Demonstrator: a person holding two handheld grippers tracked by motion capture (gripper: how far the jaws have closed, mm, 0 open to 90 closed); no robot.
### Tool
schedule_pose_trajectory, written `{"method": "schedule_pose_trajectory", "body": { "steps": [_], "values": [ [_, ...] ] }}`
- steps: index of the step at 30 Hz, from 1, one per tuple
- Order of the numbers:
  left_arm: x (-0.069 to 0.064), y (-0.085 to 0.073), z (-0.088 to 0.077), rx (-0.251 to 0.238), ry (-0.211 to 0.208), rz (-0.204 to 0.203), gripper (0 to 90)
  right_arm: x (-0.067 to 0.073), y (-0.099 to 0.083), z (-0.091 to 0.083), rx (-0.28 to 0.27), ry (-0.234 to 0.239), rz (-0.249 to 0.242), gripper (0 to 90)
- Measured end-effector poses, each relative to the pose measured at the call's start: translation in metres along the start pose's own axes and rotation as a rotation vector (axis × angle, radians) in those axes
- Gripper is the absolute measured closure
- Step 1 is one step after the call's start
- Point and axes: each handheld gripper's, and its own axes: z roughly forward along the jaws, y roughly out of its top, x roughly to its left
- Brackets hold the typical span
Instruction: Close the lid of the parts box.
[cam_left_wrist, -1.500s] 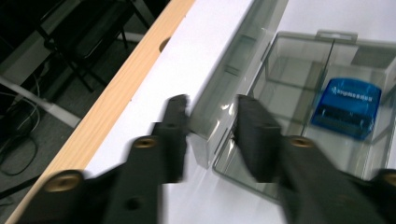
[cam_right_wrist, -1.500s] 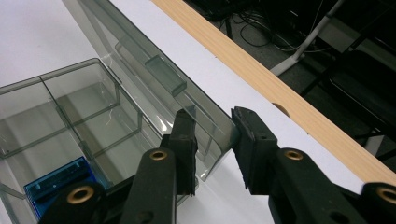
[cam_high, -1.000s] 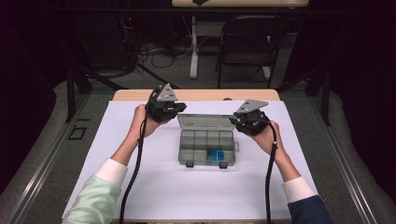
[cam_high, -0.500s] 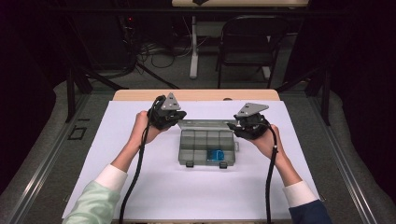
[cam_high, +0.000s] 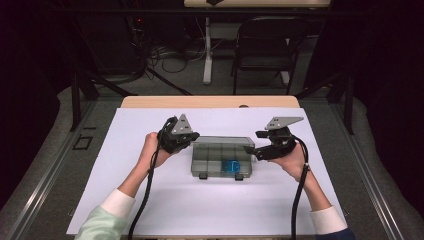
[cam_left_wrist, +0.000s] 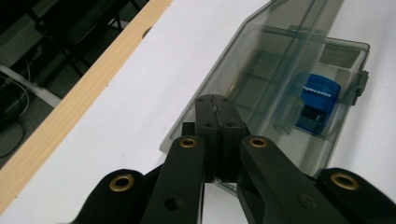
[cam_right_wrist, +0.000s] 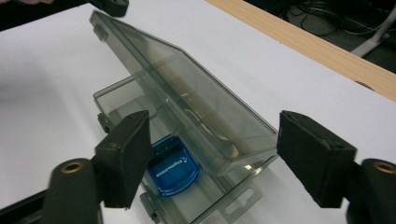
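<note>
At mid-table on the white sheet (cam_high: 150, 200), the smoky clear plastic compartment box (cam_high: 220, 162) sits lid half-raised; left gripper (cam_left_wrist: 213, 100) pressed together at its corner, right gripper (cam_right_wrist: 212, 158) just spreading, gripping nothing, so the lid (cam_right_wrist: 187, 107) may drop shut.

Print on box: the white lettering on the small blue plastic box (cam_left_wrist: 316, 101) was too small to read.
Right jaw: cut off by the lower right frame edge in the right gripper view.
Smoky transparent plastic case (cam_left_wrist: 299, 79): its near corner was hidden behind the closed black jaws.
</note>
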Motion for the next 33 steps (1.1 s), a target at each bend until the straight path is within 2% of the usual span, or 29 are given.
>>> {"method": "schedule_pose_trajectory", "body": {
  "steps": [1, 6, 11, 14, 15, 18, 21, 33],
  "values": [
    [-0.001, -0.002, 0.000, -0.008, -0.006, -0.012, 90.0, 0.001, -0.001, -0.002, -0.011, 0.010, -0.001, 32.7],
    [-0.009, -0.017, 0.004, -0.026, -0.022, -0.045, 90.0, 0.004, -0.013, -0.002, -0.073, -0.020, 0.029, 53.8],
    [-0.015, -0.033, 0.009, -0.034, -0.013, -0.071, 90.0, 0.012, -0.025, 0.014, -0.020, -0.040, -0.014, 72.5],
    [-0.018, -0.041, 0.010, -0.045, -0.004, -0.087, 90.0, 0.017, -0.030, 0.022, 0.001, -0.057, -0.048, 79.4],
    [-0.018, -0.043, 0.010, -0.048, -0.010, -0.097, 90.0, 0.019, -0.031, 0.024, 0.005, -0.066, -0.055, 81.2],
    [-0.020, -0.047, 0.011, -0.037, -0.006, -0.093, 90.0, 0.022, -0.034, 0.027, 0.019, -0.092, -0.084, 84.4],
    [-0.020, -0.050, 0.013, -0.040, -0.014, -0.106, 90.0, 0.025, -0.038, 0.026, 0.019, -0.106, -0.090, 86.0],
    [-0.024, -0.053, 0.020, -0.034, -0.037, -0.108, 90.0, 0.028, -0.047, 0.028, 0.035, -0.119, -0.105, 89.7]
  ]
}}
